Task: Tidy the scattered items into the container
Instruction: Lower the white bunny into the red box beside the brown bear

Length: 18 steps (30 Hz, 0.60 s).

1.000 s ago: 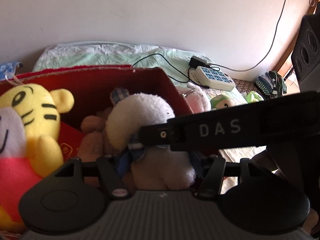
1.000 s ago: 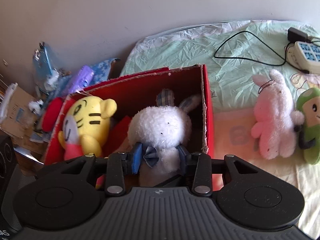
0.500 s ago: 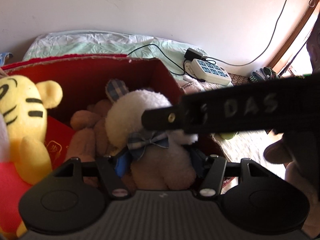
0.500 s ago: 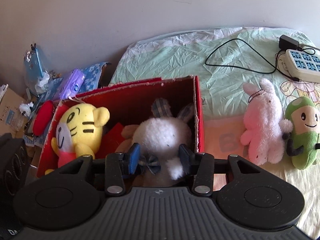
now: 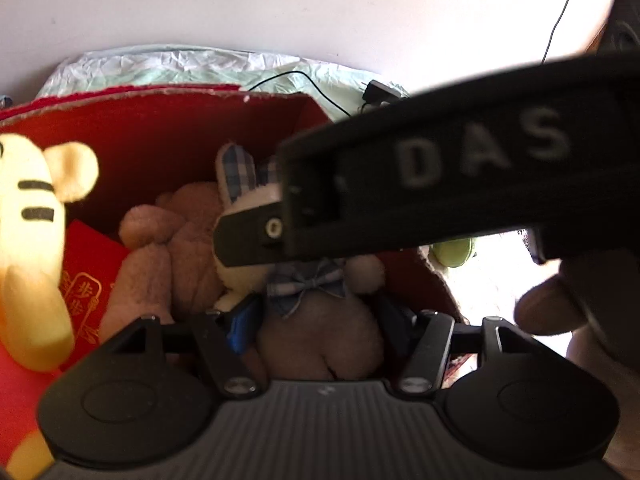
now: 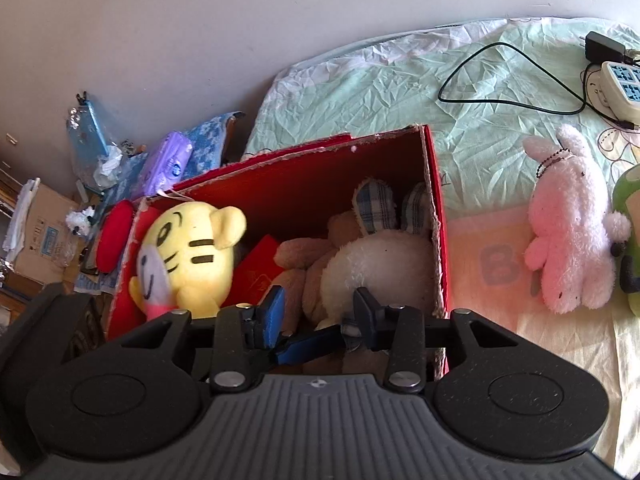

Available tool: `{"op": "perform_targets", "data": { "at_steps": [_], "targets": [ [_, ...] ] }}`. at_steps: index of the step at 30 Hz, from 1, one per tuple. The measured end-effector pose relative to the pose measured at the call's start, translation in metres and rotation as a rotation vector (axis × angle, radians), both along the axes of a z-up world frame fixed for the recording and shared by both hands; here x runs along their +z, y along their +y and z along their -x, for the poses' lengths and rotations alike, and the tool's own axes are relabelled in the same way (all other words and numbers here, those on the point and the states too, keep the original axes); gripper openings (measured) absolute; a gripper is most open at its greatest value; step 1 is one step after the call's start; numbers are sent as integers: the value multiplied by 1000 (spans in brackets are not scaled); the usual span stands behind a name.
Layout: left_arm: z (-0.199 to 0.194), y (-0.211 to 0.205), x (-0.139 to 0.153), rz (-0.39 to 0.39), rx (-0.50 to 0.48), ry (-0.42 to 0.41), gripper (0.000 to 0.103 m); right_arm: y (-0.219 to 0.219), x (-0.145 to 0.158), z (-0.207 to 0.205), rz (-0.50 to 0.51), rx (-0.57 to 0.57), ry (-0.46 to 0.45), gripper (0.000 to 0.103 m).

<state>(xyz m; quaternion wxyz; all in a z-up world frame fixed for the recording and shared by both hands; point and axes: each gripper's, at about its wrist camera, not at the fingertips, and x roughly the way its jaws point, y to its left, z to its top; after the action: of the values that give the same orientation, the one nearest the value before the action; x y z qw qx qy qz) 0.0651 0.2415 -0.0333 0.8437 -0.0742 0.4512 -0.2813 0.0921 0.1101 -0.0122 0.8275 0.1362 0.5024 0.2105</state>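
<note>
So my left tool (image 5: 316, 320) is clamped around the body of the white rabbit (image 5: 320, 332), one blue pad either side just under its plaid bow tie, and the rabbit is sitting down inside the red box (image 5: 160, 128). My right tool (image 6: 316, 308) is right over the same corner of the box with its jaws closing. The rabbit's head sits just beyond the tips, but I can't make out the pads actually pressing on it, so I'd call that one loose. In the left view the right tool's arm cuts across the frame as a big dark bar and hides most of the rabbit's head, leaving just a plaid ear poking up behind it.

Next to the rabbit in the box there's a brown plush (image 6: 296, 260) jammed against its left side, then a red envelope (image 6: 258, 276), then the yellow tiger (image 6: 192, 256) leaning at the far-left end.

The box sits on the bed (image 6: 360, 80). Out on the sheet to the right of it are a pink bunny (image 6: 568, 236) lying flat and a green plush (image 6: 630, 240) touching it at the frame edge. Further back there's a power strip (image 6: 620, 84) with a black cable looping across the bed.
</note>
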Motion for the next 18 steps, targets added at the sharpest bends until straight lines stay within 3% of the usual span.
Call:
{"op": "perform_targets", "data": {
  "at_steps": [6, 13, 18],
  "targets": [
    [1, 0, -2, 2, 8, 3, 62, -1, -2, 0, 30, 3, -6, 37],
    [6, 7, 10, 23, 29, 8, 68, -11, 5, 6, -32, -21, -22, 38],
    [11, 14, 25, -39, 90, -19, 71, -18, 11, 13, -58, -19, -54, 38]
  ]
}}
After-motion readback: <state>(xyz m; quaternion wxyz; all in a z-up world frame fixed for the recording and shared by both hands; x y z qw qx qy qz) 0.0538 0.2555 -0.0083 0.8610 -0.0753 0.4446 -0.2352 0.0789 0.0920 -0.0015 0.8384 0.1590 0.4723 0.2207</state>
